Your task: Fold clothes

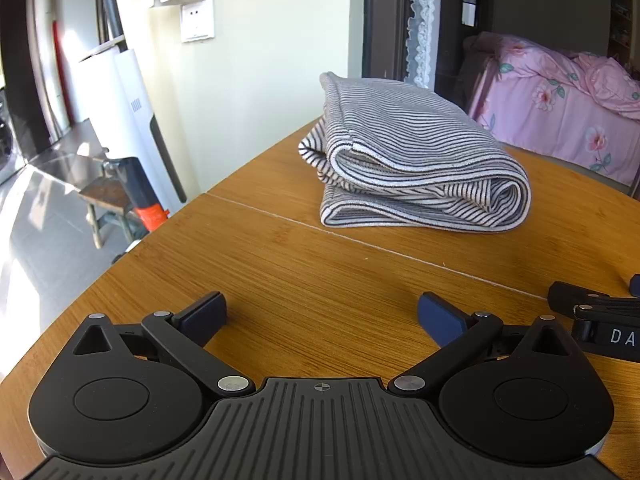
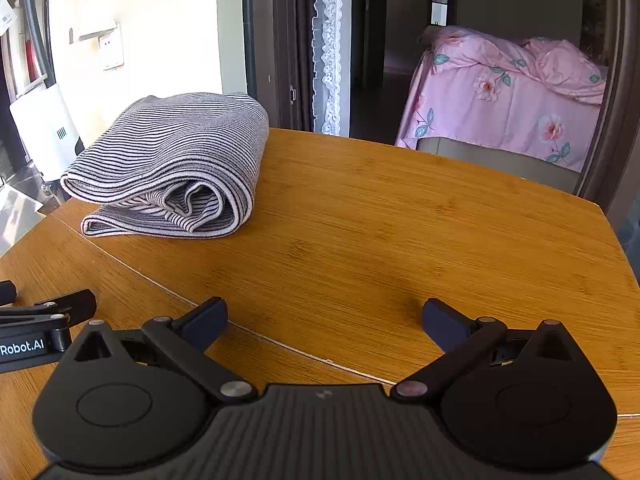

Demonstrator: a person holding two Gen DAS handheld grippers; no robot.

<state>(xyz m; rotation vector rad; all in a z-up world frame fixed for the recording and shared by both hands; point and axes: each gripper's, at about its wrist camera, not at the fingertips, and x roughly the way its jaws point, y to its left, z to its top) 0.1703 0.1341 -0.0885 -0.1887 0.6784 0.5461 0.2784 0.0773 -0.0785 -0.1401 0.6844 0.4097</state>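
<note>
The striped garment (image 1: 416,160) sits folded in a compact bundle on the wooden counter (image 1: 320,280), so the left claw (image 1: 322,312) and right claw (image 2: 324,316) rest wide and empty well short of it.

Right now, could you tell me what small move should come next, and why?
Probably none beyond drawing back: the grey-and-white striped garment already lies folded on the wooden table, and both the left gripper and right gripper rest apart from it, jaws open and empty.
</note>
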